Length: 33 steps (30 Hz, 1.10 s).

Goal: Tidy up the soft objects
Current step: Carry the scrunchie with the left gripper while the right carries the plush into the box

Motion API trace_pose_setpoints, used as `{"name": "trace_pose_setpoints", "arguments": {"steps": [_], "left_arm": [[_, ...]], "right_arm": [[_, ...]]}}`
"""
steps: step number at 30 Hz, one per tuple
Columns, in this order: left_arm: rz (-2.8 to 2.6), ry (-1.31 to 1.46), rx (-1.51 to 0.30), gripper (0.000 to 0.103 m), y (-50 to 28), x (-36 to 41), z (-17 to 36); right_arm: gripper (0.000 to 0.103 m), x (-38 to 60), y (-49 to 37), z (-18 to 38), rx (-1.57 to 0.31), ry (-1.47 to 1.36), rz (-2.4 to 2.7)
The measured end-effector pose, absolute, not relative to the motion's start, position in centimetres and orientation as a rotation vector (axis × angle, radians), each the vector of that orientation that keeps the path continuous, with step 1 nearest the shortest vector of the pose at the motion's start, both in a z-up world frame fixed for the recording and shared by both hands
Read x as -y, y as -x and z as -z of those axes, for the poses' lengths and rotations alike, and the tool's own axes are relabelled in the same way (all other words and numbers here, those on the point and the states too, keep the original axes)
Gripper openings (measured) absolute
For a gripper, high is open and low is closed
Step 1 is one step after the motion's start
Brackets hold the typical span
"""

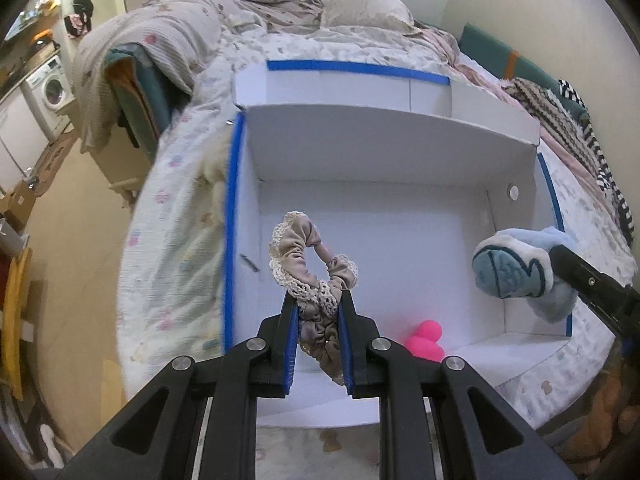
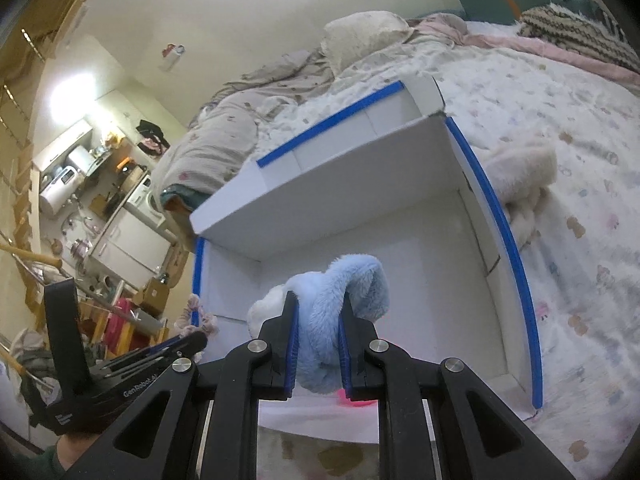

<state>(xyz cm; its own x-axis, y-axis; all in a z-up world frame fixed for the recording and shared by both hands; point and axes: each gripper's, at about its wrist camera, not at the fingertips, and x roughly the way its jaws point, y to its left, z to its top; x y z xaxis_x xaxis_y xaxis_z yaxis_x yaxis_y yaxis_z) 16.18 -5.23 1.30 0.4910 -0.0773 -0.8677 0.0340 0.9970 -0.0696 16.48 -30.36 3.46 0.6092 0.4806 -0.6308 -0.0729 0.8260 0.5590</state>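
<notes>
My left gripper (image 1: 318, 300) is shut on a beige scrunchie with a crocheted lace edge (image 1: 298, 258), held above the floor of a white box with blue-taped rims (image 1: 234, 216). A pink rounded soft toy (image 1: 426, 340) lies on the box floor near the front. At the right of the left wrist view the right gripper's black finger holds a light blue plush with a fish patch (image 1: 514, 270) over the box's right side. In the right wrist view my right gripper (image 2: 319, 300) is shut on that blue plush (image 2: 344, 292), above the same box (image 2: 516, 264).
The box stands on a bed with a pale patterned quilt (image 2: 580, 160). A cream fluffy item (image 2: 524, 176) lies right of the box. Rumpled bedding and a pillow (image 1: 360, 4) lie behind. The left gripper's body (image 2: 80, 360) shows at lower left in the right wrist view.
</notes>
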Motion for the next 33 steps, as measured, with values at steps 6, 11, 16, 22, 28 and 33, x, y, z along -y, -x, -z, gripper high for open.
{"name": "trace_pose_setpoints", "arguments": {"steps": [6,11,16,22,28,33], "left_arm": [[0.108,0.068,-1.062,0.017,-17.1,6.0,1.3],[0.099,0.106,-1.087,0.017,-17.7,5.8,2.6],[0.096,0.1,-1.11,0.017,-18.0,5.8,3.2],[0.116,0.067,-1.106,0.017,-17.7,6.4,3.3],[0.118,0.048,-1.093,0.017,-17.6,6.6,3.2],[0.119,0.028,-1.089,0.017,-17.5,6.9,3.2]], "right_arm": [[0.019,29.8,-17.2,-2.0,-0.911,-0.503,-0.31],[0.019,28.8,-17.8,-0.8,-0.968,-0.462,-0.294],[0.019,28.3,-18.0,0.3,-1.01,-0.438,-0.286],[0.019,27.6,-18.1,0.9,-1.038,-0.399,-0.282],[0.019,27.5,-18.4,1.6,-1.059,-0.382,-0.274],[0.02,27.3,-18.4,1.6,-1.061,-0.368,-0.275]]}}
